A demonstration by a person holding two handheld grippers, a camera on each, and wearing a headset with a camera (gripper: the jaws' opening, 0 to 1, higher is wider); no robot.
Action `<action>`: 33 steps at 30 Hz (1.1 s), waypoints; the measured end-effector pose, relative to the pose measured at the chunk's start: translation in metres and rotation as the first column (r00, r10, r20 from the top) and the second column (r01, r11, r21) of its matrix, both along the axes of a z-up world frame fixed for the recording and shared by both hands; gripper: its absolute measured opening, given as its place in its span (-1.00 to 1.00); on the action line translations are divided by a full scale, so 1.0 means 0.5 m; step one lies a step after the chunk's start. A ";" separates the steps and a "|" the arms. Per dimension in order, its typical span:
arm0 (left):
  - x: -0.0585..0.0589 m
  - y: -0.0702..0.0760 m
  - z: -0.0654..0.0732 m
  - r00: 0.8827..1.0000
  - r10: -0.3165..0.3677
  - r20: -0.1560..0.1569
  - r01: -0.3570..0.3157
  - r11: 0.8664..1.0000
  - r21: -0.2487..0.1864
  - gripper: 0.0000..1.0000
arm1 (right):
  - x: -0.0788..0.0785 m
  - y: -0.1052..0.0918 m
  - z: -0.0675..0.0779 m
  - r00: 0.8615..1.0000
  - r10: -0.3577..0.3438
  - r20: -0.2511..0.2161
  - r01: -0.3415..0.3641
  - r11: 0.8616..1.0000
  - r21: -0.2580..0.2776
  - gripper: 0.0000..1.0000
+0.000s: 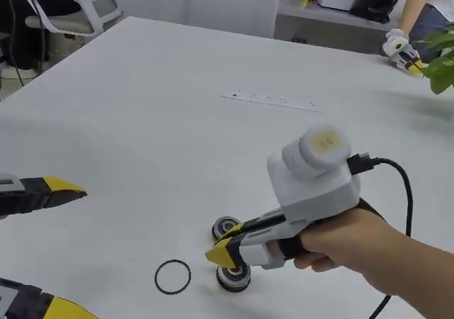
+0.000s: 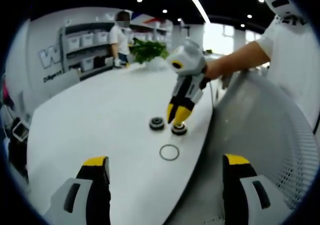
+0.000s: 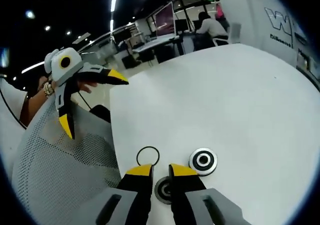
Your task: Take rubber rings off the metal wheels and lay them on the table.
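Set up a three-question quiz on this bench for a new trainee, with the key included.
1. Count: how many metal wheels are on the table?
2. True or false: one rubber ring already lies loose on the table, apart from both wheels.
3. Pick one: the tips of the right gripper are closest to
A. the wheel nearer the person
B. the loose ring
C. the table's far edge

Key: 1. two; 2. true; 3. A
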State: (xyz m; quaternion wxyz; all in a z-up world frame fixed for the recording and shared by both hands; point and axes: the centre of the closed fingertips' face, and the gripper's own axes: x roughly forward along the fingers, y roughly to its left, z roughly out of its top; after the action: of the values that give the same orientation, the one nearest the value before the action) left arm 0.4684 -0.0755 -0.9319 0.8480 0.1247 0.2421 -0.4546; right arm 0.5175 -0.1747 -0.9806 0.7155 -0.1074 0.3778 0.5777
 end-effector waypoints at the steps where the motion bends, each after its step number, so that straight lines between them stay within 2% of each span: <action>1: 0.001 -0.003 0.002 1.000 -0.004 0.001 0.004 1.000 -0.002 0.90 | -0.001 -0.006 0.008 1.000 0.004 0.003 -0.004 1.000 0.018 -0.76; 5: 0.001 -0.012 0.004 1.000 -0.018 0.002 0.018 1.000 -0.001 0.89 | 0.006 -0.029 0.043 1.000 -0.017 0.016 0.016 0.997 0.078 -0.72; 9: 0.000 -0.019 0.005 1.000 -0.031 0.002 0.031 1.000 0.002 0.89 | 0.006 -0.048 0.065 0.999 -0.030 0.022 0.027 0.994 0.107 -0.63; 12: -0.001 -0.023 0.008 0.999 -0.041 0.006 0.041 0.999 0.006 0.89 | 0.004 -0.061 0.086 0.997 -0.027 0.070 0.018 0.991 0.131 -0.55; 15: 0.000 -0.025 0.010 0.999 -0.048 0.009 0.048 0.999 0.008 0.89 | 0.003 -0.072 0.095 0.995 -0.038 0.089 0.025 0.989 0.144 -0.51; 18: 0.002 -0.026 0.014 0.998 -0.058 0.017 0.058 0.998 0.017 0.89 | 0.013 -0.087 0.093 0.993 -0.073 0.091 0.058 0.986 0.155 -0.47; 24: 0.016 -0.030 0.037 0.996 -0.072 0.045 0.071 0.997 0.022 0.88 | 0.019 -0.106 0.061 0.988 -0.126 0.092 0.112 0.983 0.143 -0.48; 28: 0.035 -0.042 0.065 0.993 -0.085 0.078 0.083 0.996 0.024 0.86 | 0.025 -0.114 0.040 0.985 -0.142 0.093 0.131 0.984 0.119 -0.49; 33: 0.058 -0.069 0.099 0.985 -0.119 0.122 0.117 0.993 0.020 0.84 | 0.026 -0.112 0.035 0.985 -0.142 0.096 0.132 0.985 0.112 -0.49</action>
State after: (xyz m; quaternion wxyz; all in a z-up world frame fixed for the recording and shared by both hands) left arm 0.4974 -0.1099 -0.8822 0.8322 0.1719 0.1844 -0.4939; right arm 0.5304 -0.2308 -0.9632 0.7769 -0.0732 0.3157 0.5397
